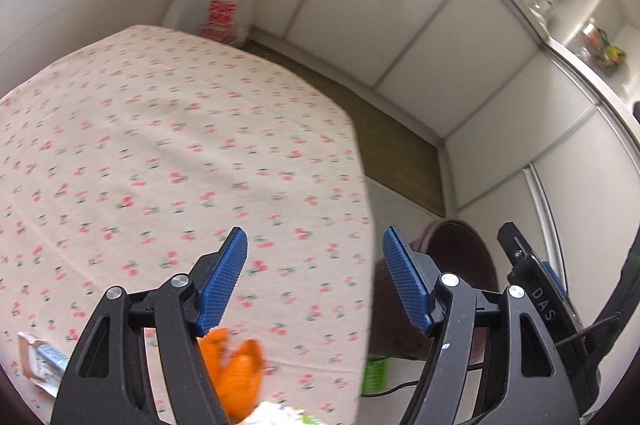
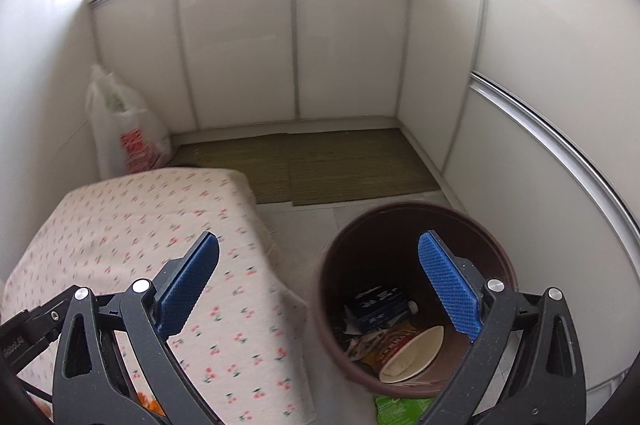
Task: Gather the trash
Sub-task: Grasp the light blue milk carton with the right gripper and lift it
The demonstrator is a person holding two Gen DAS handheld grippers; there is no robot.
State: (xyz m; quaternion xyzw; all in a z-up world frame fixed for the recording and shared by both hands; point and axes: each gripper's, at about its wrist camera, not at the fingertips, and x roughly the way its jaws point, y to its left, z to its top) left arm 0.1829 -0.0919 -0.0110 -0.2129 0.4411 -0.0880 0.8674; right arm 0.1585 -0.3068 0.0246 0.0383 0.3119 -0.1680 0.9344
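Observation:
My left gripper [image 1: 314, 237] hangs open over the cherry-print tablecloth [image 1: 160, 145] with nothing between its blue pads. Just below it lies an orange scrap [image 1: 236, 365], and a torn wrapper [image 1: 40, 361] rests near the cloth's left edge. My right gripper [image 2: 320, 241] is open and empty, between the table's corner and a brown bin [image 2: 400, 221] on the floor. The bin holds a dark blue carton [image 2: 380, 309], a paper cup [image 2: 412, 353] and other scraps. A green packet [image 2: 396, 409] lies on the floor by the bin's base.
White cabinet panels [image 2: 240, 45] wall in the corner, with a woven mat [image 2: 320, 165] on the floor before them. A white plastic bag [image 2: 124, 129] with red print leans in the far left corner behind the table. The countertop [image 1: 560, 37] above carries small items.

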